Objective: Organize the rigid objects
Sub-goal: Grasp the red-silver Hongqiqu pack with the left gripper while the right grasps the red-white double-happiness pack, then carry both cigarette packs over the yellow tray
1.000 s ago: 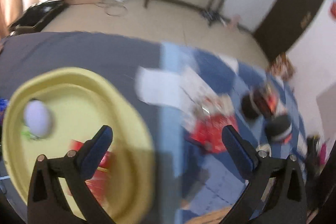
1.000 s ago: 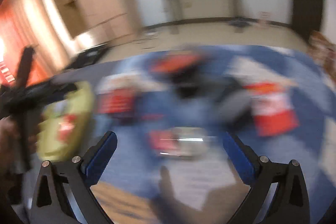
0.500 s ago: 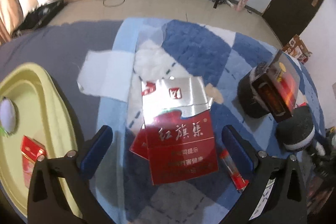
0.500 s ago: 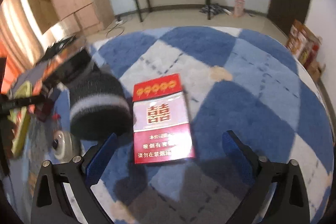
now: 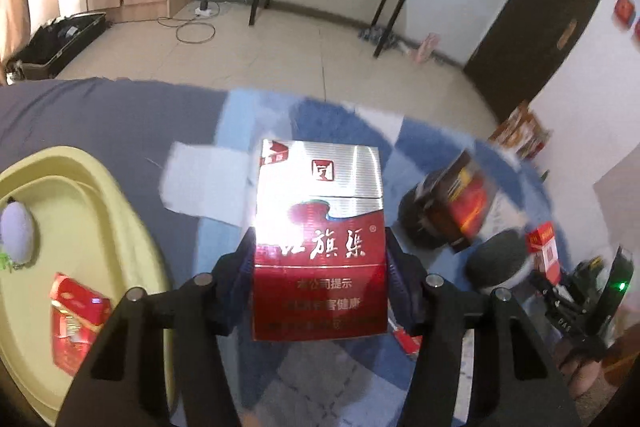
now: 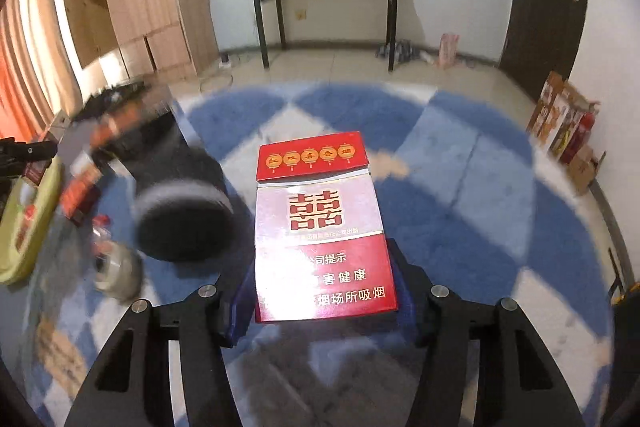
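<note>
I had a pack in each hand at this point, so the step in hand was the pickup, with the carry to the tray next.

The left gripper point(image 5: 320, 291) had just been closing, and its fingers point(image 5: 394, 269) pinched the sides of the silver-and-red cigarette pack point(image 5: 320, 247), which stood between them above the blue-and-white rug point(image 5: 420, 147). The right gripper point(image 6: 324, 293) had likewise just been closing, and its fingers point(image 6: 404, 285) clamped the lower half of the red-and-white cigarette pack point(image 6: 320, 235) over the same rug point(image 6: 480, 187). I judged both grips firm, since the pads pressed on the pack edges, though I could not tell how far either pack had cleared the rug.

The yellow tray point(image 5: 120, 219) sat low on the left in the left wrist view, on the grey cloth point(image 5: 120, 115), already holding a small red pack point(image 5: 76, 315) and a pale round thing point(image 5: 16, 231). In the right wrist view its rim point(image 6: 28, 239) showed at the far left.

Next I meant to swing both packs across to that tray, keeping clear of the dark rolled socks point(image 6: 180, 219) and the tape roll point(image 6: 118, 271) lying between, then set them down flat beside the red pack before letting go.
</note>
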Motion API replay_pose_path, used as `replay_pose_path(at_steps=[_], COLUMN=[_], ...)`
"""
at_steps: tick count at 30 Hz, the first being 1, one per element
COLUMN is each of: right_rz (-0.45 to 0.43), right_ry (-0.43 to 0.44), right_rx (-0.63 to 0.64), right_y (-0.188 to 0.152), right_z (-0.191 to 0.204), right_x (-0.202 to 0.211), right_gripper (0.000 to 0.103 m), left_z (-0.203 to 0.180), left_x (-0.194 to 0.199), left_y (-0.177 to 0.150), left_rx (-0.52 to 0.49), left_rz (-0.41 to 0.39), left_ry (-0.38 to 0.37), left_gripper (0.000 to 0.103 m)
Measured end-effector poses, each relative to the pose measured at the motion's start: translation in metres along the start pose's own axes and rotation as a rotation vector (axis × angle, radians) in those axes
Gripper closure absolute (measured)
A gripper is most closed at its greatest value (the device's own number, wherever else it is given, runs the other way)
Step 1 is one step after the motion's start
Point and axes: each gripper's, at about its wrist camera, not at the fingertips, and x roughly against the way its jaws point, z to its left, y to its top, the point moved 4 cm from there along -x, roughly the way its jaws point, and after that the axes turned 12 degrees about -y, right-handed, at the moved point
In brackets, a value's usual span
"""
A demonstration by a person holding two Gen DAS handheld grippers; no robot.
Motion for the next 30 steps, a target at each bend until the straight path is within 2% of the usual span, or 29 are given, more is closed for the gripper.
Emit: replay_pose_path(at_steps=[2,3,5,7,9,12,15,19,21,26,30], right_rz=[-0.044,-0.050,-0.049,-0.090,-0.095,-0.071,-0.022,0.081,0.129,0.152,0.194], right_ry=[0.032,0.077,0.160,0.266,0.372,0.486,0.548,0.576,0.568,0.519,0.471], right_rx=[0.000,0.012,0.033,0.086,0.129,0.181,0.300,0.432,0.488,0.590,0.639], right_y=[0.011,0.018,0.030,0.045,0.057,0.065,0.063,0.053,0.048,0.048,0.049], right_z=[0.005,0.018,0.045,0.091,0.144,0.217,0.310,0.400,0.431,0.469,0.488], right_x=[0.024,0.039,0.059,0.085,0.098,0.099,0.081,0.056,0.039,0.007,-0.027], right_gripper=[0.047,0.046,0.046,0.046,0.046,0.046,0.046,0.047,0.047,0.047,0.046], left_z=[0.017,0.029,0.061,0.102,0.136,0.180,0.204,0.215,0.220,0.228,0.229], left_x=[0.030,0.042,0.070,0.097,0.121,0.147,0.146,0.131,0.125,0.103,0.100], left_y=[0.009,0.012,0.011,0.002,-0.012,-0.038,-0.064,-0.087,-0.089,-0.090,-0.085], left_rx=[0.028,0.043,0.098,0.146,0.193,0.257,0.281,0.276,0.266,0.235,0.249], left_rz=[-0.044,-0.061,-0.098,-0.109,-0.121,-0.091,-0.043,0.029,0.043,0.105,0.081], left_ry=[-0.006,-0.001,0.045,0.112,0.179,0.240,0.269,0.256,0.256,0.265,0.253], left_gripper=[0.044,0.044,0.044,0.044,0.044,0.044,0.044,0.044,0.044,0.044,0.044])
